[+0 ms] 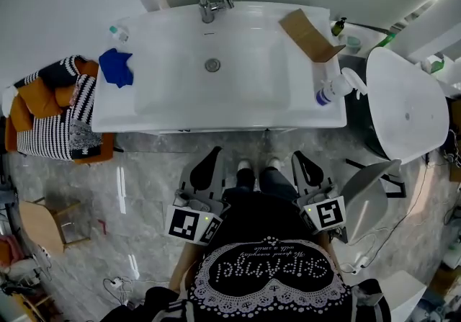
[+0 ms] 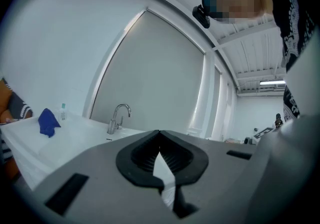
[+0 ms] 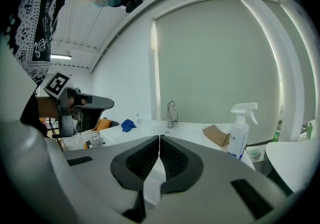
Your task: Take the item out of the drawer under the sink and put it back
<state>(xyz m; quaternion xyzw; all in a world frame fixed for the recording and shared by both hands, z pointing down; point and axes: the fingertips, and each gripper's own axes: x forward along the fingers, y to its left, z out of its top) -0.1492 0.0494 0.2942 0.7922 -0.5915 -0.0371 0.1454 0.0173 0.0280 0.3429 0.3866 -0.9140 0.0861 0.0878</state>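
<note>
at the near edge of the head view, close against the person's body, the left gripper (image 1: pixel 214 153) and the right gripper (image 1: pixel 300 156) are held side by side, both pointing toward the far sink (image 1: pixel 173 101) and well apart from it. the left gripper's jaws are clenched, their ribbed pads meeting along a thin line with nothing between them. the right gripper's jaws are clenched the same way, also empty. the person's feet (image 1: pixel 256 165) stand on the grey floor (image 1: pixel 144 169) between the two grippers, just near of the sink.

under the sink's near rim the drawer (image 1: pixel 216 130) shows only as a thin pale strip, not pulled out past the rim. its inside is hidden, so the item cannot be seen.

on the white surface around the basin, a blue cloth (image 1: pixel 117 66) lies at the left and a small bottle (image 1: pixel 119 32) stands at the far left corner. a faucet (image 1: pixel 210 1) rises at the far middle, a piece of cardboard (image 1: pixel 308 34) lies at the far right, and a spray bottle (image 1: pixel 335 87) stands upright at the near right corner. right of the sink is a white toilet (image 1: pixel 403 104). left of it, striped and orange cloths (image 1: pixel 54 108) are piled together.
</note>
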